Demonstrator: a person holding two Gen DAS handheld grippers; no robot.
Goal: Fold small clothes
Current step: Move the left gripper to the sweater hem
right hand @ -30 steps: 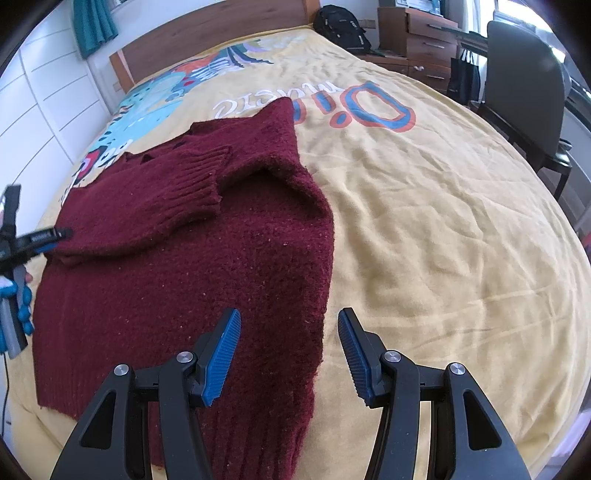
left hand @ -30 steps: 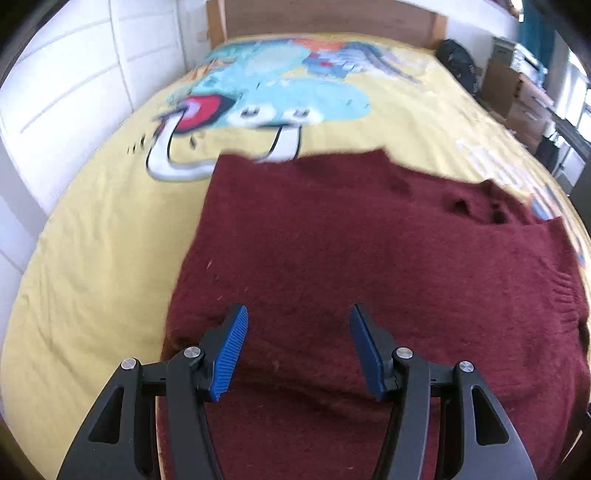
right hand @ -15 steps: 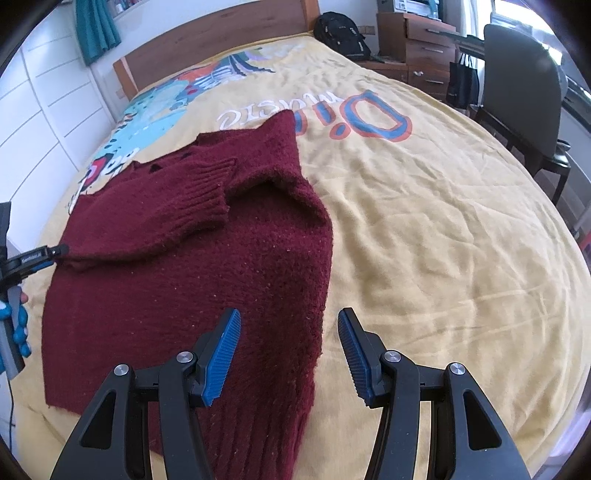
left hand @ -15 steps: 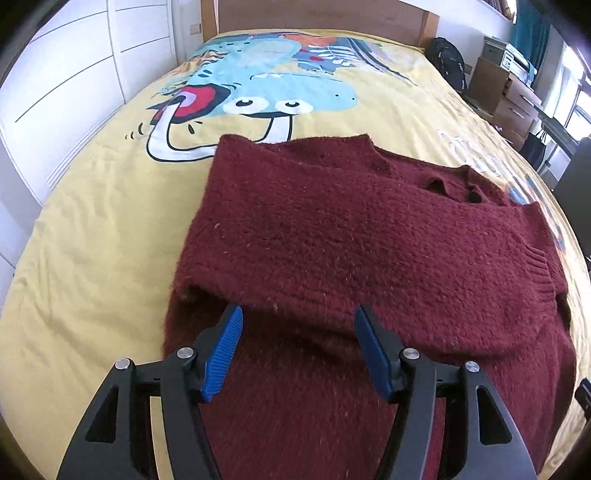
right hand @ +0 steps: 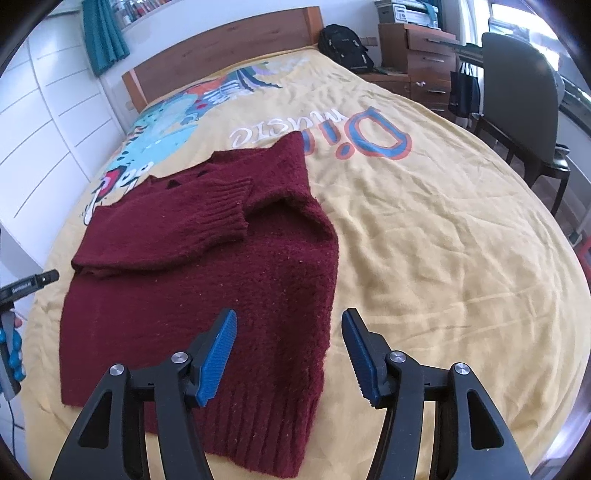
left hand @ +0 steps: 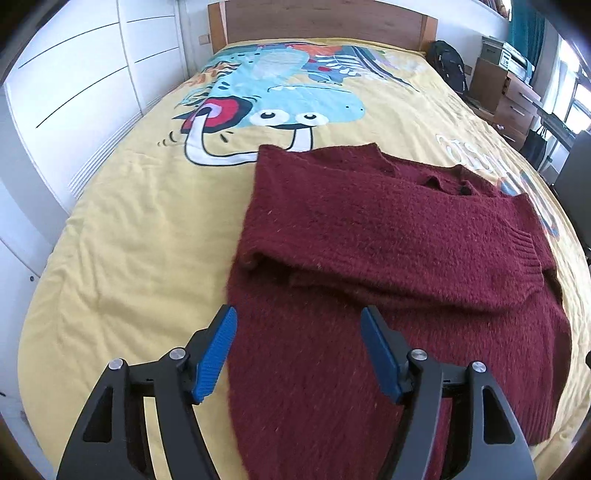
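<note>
While both grippers hang above it with nothing in their grasp, the scene reads, largest to smallest:

Bed: yellow cover [left hand: 122, 236] printed with a blue cartoon creature [left hand: 295, 103] and large lettering [right hand: 343, 133]; a wooden headboard [left hand: 317, 22] stands at the far end.

Surroundings: white panelled wall [left hand: 74, 74] along one side of the bed; a wooden chest of drawers [right hand: 417, 55], a dark chair [right hand: 517, 99] and a black backpack [right hand: 341, 44] on the other side, well apart from the garment.

Sweater: dark red knit sweater [right hand: 207, 280] lies flat on the cover, nearer the foot of the bed than the headboard. One sleeve [right hand: 192, 225] is folded across the chest, its ribbed cuff [right hand: 229, 206] lying on the body. The ribbed hem [right hand: 258, 424] is the edge closest to the right wrist camera.

Left gripper: left gripper [left hand: 299, 354] hovers above the sweater's side edge, blue pads [left hand: 218, 354] set wide and opening further. Cloth shows below the gap, but the pads touch none of it. Its tip also shows at the left edge of the right wrist view [right hand: 26, 288].

Right gripper: right gripper [right hand: 288, 354] hovers above the sweater's other side edge near the hem, jaws apart and widening, holding nothing. One pad [right hand: 218, 354] is over the knit, the other over bare cover.
</note>
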